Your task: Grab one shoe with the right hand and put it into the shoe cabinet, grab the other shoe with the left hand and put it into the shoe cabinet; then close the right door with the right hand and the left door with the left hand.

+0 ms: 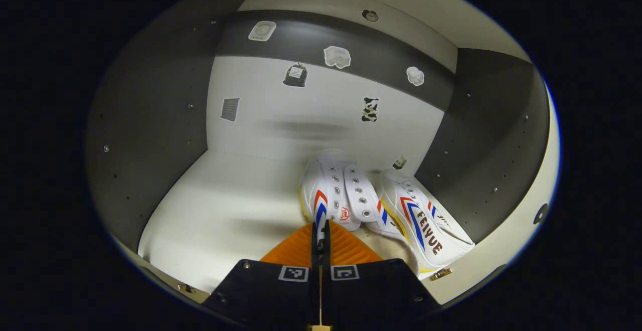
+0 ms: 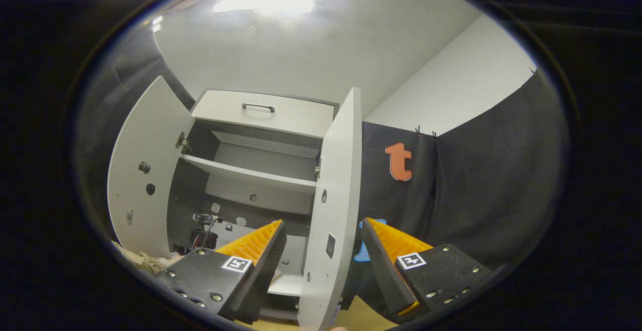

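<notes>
White shoe (image 1: 333, 195) pinched by left tongs (image 1: 321, 235); right tongs (image 2: 321, 261) spread around door (image 2: 333, 210).

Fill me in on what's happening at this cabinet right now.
Someone is loading shoes into a shoe cabinet with handheld tongs. The left tongs are shut on the heel of the left shoe, which sits on the bottom shelf beside the right shoe. The right tongs are open, straddling the edge of the open right door. Both doors are open.
</notes>
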